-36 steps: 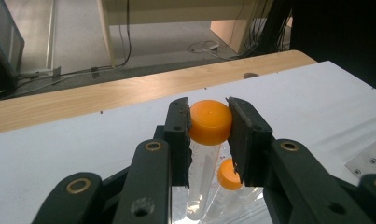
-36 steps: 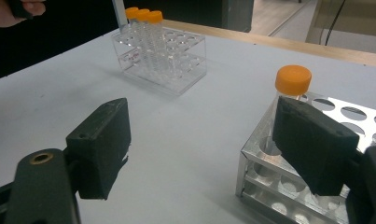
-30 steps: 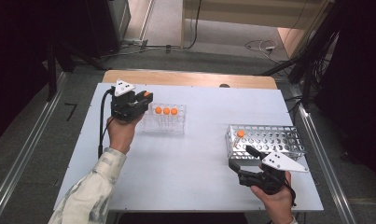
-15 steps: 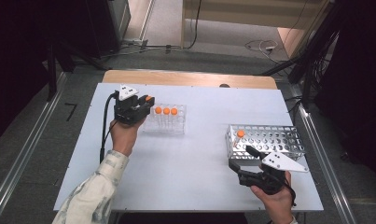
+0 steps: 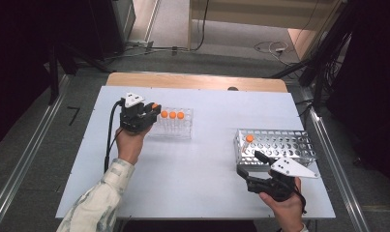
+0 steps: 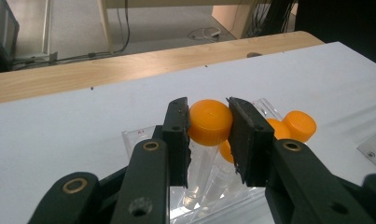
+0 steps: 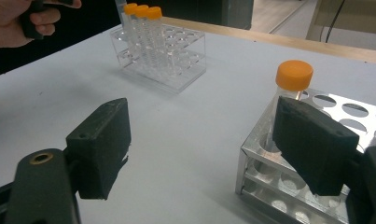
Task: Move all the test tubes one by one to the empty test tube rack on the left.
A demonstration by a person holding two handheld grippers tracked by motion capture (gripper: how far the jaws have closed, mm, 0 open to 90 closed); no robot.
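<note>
From high up, my left gripper [image 5: 153,112] is at the left end of the clear tube rack [image 5: 175,129] on the white table [image 5: 192,164]. My right gripper [image 5: 250,166] rests near the metal rack [image 5: 279,145], which holds one orange-capped tube [image 5: 249,139].

In my left gripper view, my jaws are squeezed tight on the orange cap [image 6: 209,122] of a tube standing in the clear rack, with more caps [image 6: 300,125] to the right.

In my right gripper view, my jaws are wide apart with nothing between them. The metal rack sits at the right, the clear rack far left.
</note>
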